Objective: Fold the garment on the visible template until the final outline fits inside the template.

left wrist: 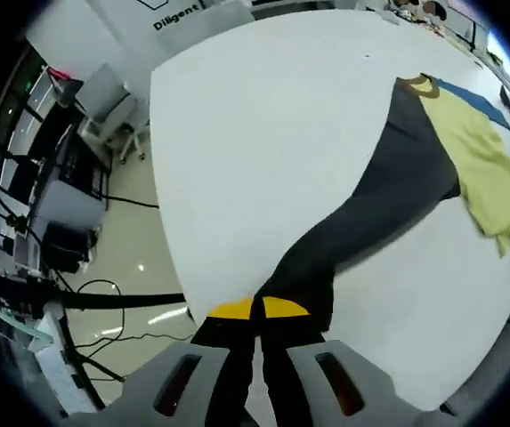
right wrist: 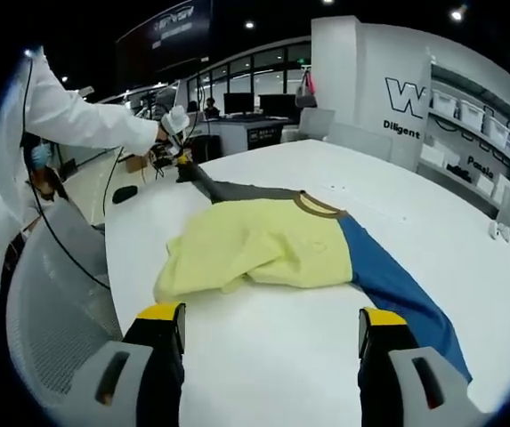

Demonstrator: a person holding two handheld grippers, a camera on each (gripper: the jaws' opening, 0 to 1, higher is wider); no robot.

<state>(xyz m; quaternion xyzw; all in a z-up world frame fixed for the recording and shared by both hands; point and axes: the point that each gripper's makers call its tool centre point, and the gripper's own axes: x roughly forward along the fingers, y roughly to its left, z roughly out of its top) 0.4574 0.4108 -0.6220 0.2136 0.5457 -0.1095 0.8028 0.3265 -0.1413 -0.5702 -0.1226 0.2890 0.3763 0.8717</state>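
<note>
A shirt with a yellow body (right wrist: 255, 240), a brown collar (right wrist: 319, 206), a blue sleeve (right wrist: 397, 285) and a dark grey sleeve (right wrist: 237, 189) lies on the white table (right wrist: 272, 365). My left gripper (left wrist: 260, 311) is shut on the end of the grey sleeve (left wrist: 388, 187), which stretches from its yellow-tipped jaws to the bunched yellow body (left wrist: 490, 165). In the right gripper view the left gripper (right wrist: 184, 166) holds that sleeve at the table's far left corner. My right gripper (right wrist: 271, 317) stands open just short of the yellow body, nothing between its jaws.
A person in a white sleeve (right wrist: 76, 120) holds the left gripper. A grey mesh chair (right wrist: 50, 294) stands by the table's near left edge. Desks, chairs and cables (left wrist: 68, 222) fill the floor beyond the table edge (left wrist: 170, 231).
</note>
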